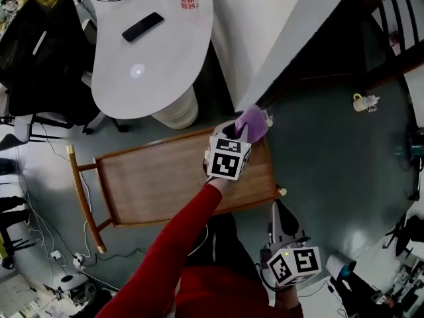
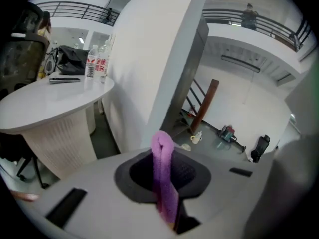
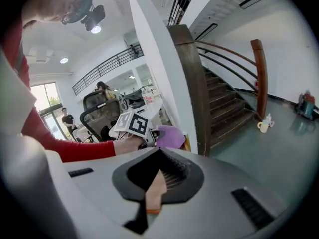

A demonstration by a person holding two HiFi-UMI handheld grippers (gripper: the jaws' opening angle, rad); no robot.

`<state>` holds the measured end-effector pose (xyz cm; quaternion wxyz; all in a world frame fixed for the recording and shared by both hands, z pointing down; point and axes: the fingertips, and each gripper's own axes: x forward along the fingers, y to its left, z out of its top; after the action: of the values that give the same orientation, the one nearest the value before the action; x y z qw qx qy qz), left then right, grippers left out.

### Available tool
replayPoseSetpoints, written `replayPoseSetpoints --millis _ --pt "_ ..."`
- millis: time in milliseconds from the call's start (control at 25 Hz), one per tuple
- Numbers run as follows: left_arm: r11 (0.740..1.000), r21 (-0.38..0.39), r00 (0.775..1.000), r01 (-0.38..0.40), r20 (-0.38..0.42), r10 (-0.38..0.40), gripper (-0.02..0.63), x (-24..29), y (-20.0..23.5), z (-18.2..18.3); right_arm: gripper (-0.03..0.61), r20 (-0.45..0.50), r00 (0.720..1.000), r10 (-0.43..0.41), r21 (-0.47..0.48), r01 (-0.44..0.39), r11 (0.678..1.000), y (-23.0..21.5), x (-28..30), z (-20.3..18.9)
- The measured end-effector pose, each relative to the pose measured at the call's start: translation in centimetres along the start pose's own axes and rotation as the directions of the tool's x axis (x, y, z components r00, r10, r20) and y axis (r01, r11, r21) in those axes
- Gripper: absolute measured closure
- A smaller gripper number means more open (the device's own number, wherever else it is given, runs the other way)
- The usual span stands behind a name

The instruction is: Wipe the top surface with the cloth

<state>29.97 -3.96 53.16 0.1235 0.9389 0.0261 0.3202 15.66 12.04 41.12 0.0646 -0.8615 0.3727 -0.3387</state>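
Purple fabric cloth (image 1: pixel 252 122), clamped in left hand-held gripper (image 2: pixel 166 193), seemingly above brown wooden desk (image 1: pixel 165 177): press flat, sweep evenly; right hand-held gripper (image 3: pixel 154 188) closed, empty.

Cart top (image 1: pixel 159 177) open; white wall (image 1: pixel 258 25) crowds its corner.

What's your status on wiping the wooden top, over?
Copy: left tool shut on purple cloth, over wooden top right end; right tool shut, empty, off the top; nothing lying on the top.
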Motion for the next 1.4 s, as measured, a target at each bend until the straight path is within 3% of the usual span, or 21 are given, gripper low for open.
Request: replayPoseSetpoints --millis 160,320,440,600,760,880,1160,1320,1400 --pt "0.986 -0.073 0.988 -0.153 -0.013 0.152 0.566 -3.2 7.0 -2.2 0.575 -0.097 0.985 0.146 -0.055 -0.152 0.987 2.3 3.7 0.1" --pt "0.936 -0.145 0.947 -0.321 -0.024 0.321 0.566 -9.4 15.6 -5.4 0.575 -0.207 0.943 0.260 -0.130 -0.289 0.948 6.9 7.2 -1.5" --pt "0.871 -0.191 0.891 -0.452 -0.042 0.453 0.566 -15.2 22.4 -8.3 0.575 -0.271 0.900 0.343 -0.158 -0.392 0.906 11.0 8.8 -2.8" --pt "0.757 -0.231 0.786 -0.611 -0.072 0.613 0.566 -22.8 29.3 -11.5 0.575 -0.338 0.846 0.412 -0.181 -0.488 0.854 15.3 9.8 -4.4" --pt "0.637 -0.283 0.685 -0.717 -0.116 0.720 0.566 -28.7 33.4 -14.4 0.575 -0.386 0.812 0.437 -0.187 -0.533 0.825 17.5 10.1 -5.6" --pt "0.582 -0.290 0.635 -0.760 -0.136 0.761 0.566 -31.4 35.2 -15.3 0.575 -0.398 0.803 0.444 -0.184 -0.544 0.819 18.2 10.2 -5.7" --pt "0.559 -0.278 0.607 -0.781 -0.131 0.784 0.566 -31.8 35.2 -15.8 0.575 -0.403 0.803 0.439 -0.185 -0.541 0.820 18.4 10.3 -6.0" --pt "0.586 -0.258 0.620 -0.768 -0.071 0.781 0.566 -32.8 32.7 -13.8 0.575 -0.370 0.816 0.445 -0.195 -0.536 0.821 18.8 9.6 -4.9" --pt "0.591 -0.176 0.601 -0.788 -0.009 0.799 0.566 -34.0 31.7 -11.2 0.575 -0.343 0.821 0.456 -0.207 -0.539 0.816 19.1 9.4 -4.0"
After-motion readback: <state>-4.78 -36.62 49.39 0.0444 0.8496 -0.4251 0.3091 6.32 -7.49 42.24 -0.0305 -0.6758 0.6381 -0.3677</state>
